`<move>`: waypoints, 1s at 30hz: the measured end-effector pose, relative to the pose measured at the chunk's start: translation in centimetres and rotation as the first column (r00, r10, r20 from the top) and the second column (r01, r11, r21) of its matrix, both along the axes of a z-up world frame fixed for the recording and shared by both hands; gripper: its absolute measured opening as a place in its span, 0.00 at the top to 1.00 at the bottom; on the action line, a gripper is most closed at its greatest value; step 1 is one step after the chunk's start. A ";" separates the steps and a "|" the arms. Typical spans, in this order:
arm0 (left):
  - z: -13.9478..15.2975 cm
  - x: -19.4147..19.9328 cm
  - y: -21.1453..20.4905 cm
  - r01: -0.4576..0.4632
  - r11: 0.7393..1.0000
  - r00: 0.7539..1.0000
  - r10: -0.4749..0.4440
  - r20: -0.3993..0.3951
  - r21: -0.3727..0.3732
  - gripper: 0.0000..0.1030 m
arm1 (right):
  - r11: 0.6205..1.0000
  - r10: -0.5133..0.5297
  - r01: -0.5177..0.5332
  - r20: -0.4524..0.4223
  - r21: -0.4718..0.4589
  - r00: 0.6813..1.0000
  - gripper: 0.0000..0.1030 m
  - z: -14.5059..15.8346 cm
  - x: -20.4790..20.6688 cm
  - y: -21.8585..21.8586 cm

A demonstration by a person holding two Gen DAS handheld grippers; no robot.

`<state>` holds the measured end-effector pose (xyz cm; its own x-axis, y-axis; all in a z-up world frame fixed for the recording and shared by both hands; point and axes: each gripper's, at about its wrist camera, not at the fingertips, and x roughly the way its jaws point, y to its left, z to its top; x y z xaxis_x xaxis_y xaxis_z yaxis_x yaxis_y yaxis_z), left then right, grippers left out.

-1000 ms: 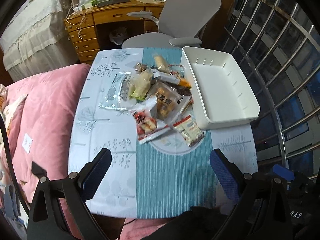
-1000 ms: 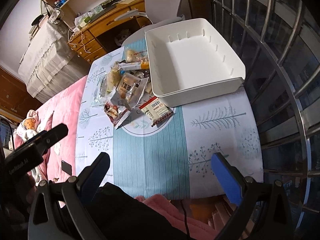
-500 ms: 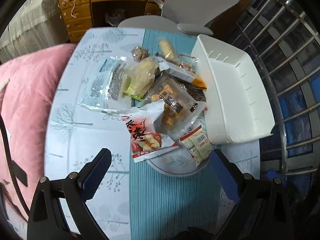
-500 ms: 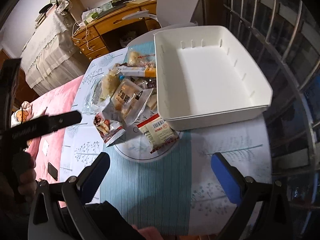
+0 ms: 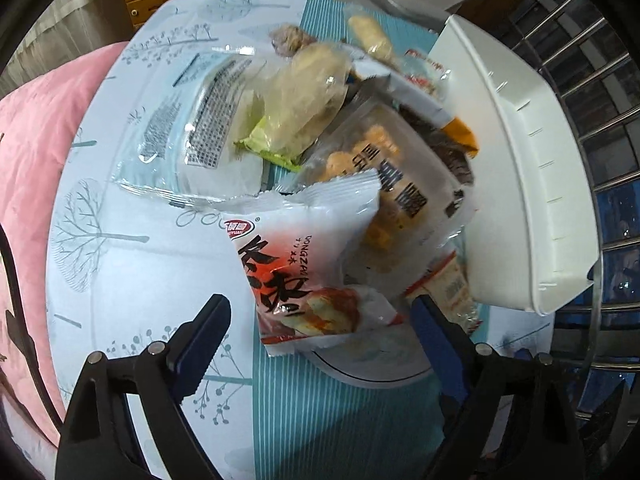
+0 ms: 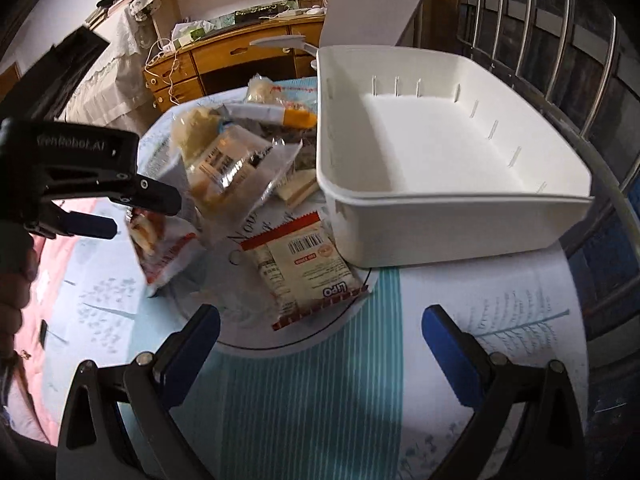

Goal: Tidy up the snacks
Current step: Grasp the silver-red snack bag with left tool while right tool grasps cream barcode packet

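— Fingers of the left gripper (image 5: 320,328) stand wide apart, released, with the red-and-white snack packet (image 5: 308,264) lying between and just ahead of them; whether a pad touches it cannot be told. And the other?

— Right gripper (image 6: 320,332) is spread open too, holding nothing. The LIPO packet (image 6: 304,268) lies just ahead of it on the table, apart from both pads.

— Where is the rest of the snack pile (image 5: 352,148)?

— Heaped beside the white plastic bin (image 6: 452,184), several packets overlapping and one edge against the bin's wall. The bin's floor shows only white.

— Surface and room?

— Tablecloth (image 6: 316,400) printed with pale trees and a teal striped band. Pink quilt (image 5: 36,152) to the left, wooden desk (image 6: 240,56) and grey chair (image 6: 376,12) behind, metal window bars (image 6: 560,28) to the right.

— Anything unclear?

— Packets lower in the heap are largely covered, their labels unreadable. The left gripper's body, seen from the right wrist, hides part of the red-and-white packet.
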<state>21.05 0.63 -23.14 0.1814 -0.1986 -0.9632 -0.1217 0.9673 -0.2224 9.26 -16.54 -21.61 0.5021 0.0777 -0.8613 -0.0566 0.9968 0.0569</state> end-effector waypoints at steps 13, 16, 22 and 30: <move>-3.5 1.6 -0.5 0.007 1.000 0.998 -0.008 -0.068 -0.027 0.31 | 0.998 0.030 -0.029 0.014 -0.055 0.999 0.02 -3.8 2.5 1.0; -4.1 1.8 -1.0 0.017 0.999 0.996 -0.019 -0.084 -0.034 0.42 | 0.997 0.040 -0.039 0.026 -0.070 0.999 0.02 -4.1 3.0 1.1; -4.3 1.8 -1.5 0.009 0.999 0.995 -0.012 -0.096 -0.035 0.45 | 0.994 0.069 -0.069 0.000 -0.081 0.998 0.07 -4.8 3.8 1.5; -2.6 1.4 0.7 -0.009 1.000 0.994 0.009 -0.106 0.001 0.51 | 0.995 0.043 -0.046 -0.034 -0.087 0.998 0.23 -4.4 4.1 1.7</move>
<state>22.46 1.33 -25.72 0.0804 -0.1967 -0.9772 -0.1528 0.9663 -0.2071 13.36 -14.82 -25.97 0.4722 0.0226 -0.8812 -0.1009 0.9945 -0.0285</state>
